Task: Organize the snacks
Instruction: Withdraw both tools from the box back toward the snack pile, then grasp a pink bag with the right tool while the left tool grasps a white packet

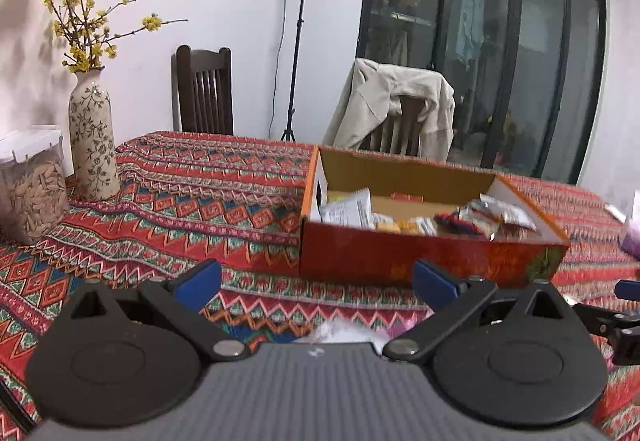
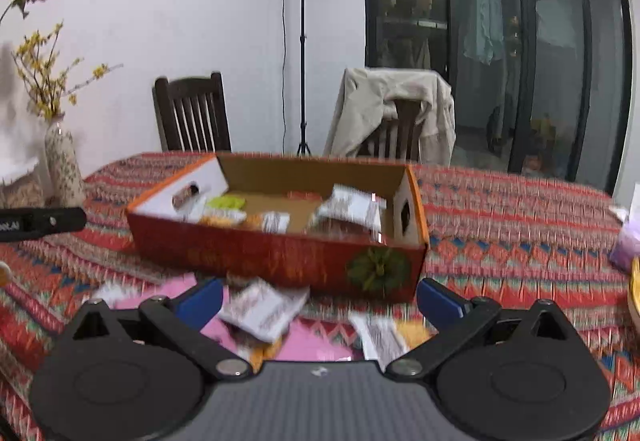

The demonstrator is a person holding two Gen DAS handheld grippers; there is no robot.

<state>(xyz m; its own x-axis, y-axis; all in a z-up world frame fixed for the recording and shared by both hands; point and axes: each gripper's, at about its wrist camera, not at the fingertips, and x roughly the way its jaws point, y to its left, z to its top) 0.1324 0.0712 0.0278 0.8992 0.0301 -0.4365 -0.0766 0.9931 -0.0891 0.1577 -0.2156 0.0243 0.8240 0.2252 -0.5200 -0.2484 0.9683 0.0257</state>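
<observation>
An open red-orange cardboard box (image 1: 400,261) stands on the patterned tablecloth and holds several snack packets (image 1: 348,211). The box also shows in the right wrist view (image 2: 260,253), with packets inside (image 2: 348,207). My left gripper (image 1: 318,277) is open and empty, just before the box's near wall. My right gripper (image 2: 320,299) is open and empty above loose snack packets (image 2: 264,307) and a pink packet (image 2: 312,345) lying on the cloth in front of the box.
A floral vase (image 1: 92,145) and a clear jar of nuts (image 1: 30,187) stand at the left. Two chairs (image 1: 204,93), one draped with a jacket (image 1: 396,105), stand behind the table. A purple item (image 2: 626,245) and a yellow rim (image 2: 634,293) sit at the right.
</observation>
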